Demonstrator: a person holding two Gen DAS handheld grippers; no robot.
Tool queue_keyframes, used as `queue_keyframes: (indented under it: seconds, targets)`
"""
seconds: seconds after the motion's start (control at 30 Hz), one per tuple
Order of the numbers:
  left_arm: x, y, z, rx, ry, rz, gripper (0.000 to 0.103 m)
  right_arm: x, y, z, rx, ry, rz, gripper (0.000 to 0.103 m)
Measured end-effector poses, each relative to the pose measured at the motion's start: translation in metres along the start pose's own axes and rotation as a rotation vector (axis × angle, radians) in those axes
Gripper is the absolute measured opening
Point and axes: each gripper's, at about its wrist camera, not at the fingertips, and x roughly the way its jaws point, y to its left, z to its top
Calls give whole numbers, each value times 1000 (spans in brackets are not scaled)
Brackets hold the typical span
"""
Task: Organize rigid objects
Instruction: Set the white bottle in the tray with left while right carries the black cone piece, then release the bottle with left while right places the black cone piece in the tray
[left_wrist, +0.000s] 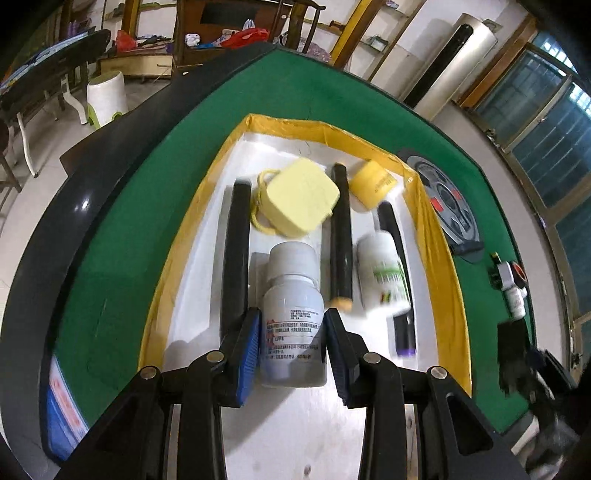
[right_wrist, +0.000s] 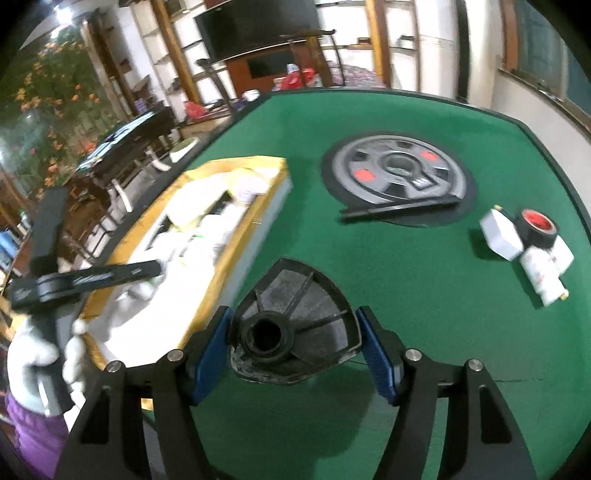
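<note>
My left gripper (left_wrist: 292, 314) is shut on a white bottle (left_wrist: 291, 291) with a printed label, held over the yellow-edged white foam tray (left_wrist: 436, 236). Lying in the tray are a pale yellow square case (left_wrist: 299, 197), a yellow cap (left_wrist: 371, 182), a white bottle with a green label (left_wrist: 384, 269) and a black marker (left_wrist: 402, 332). My right gripper (right_wrist: 293, 314) is shut on a black fan-shaped piece (right_wrist: 306, 295) with a round hub, just above the green table (right_wrist: 424, 306), right of the tray (right_wrist: 236, 236).
A grey disc (right_wrist: 399, 173) with a wedge-shaped gap lies on the felt further back. Two small white bottles (right_wrist: 543, 273), a white box (right_wrist: 500, 236) and a black tape roll (right_wrist: 535, 227) sit at the right. A gloved hand (right_wrist: 33, 354) holds the left gripper over the tray's near end.
</note>
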Motion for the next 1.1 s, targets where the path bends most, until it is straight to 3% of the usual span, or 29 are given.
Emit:
queue_keyframes:
  seconds: [0.27,0.5,0.7,1.1]
  targets:
    - [10,1,21,-7,-9,14,36,13,67,19,-111,48,128,67]
    - [10,6,22,-18,-13,-25,36,45,115,18,-227,146,153,67]
    - [10,6,24,-11,-11,-46,36,79,131,12,-261,228,125,67]
    - [10,10,24,-28,-12,-80,38,108,137,24,-331,216,-11,67]
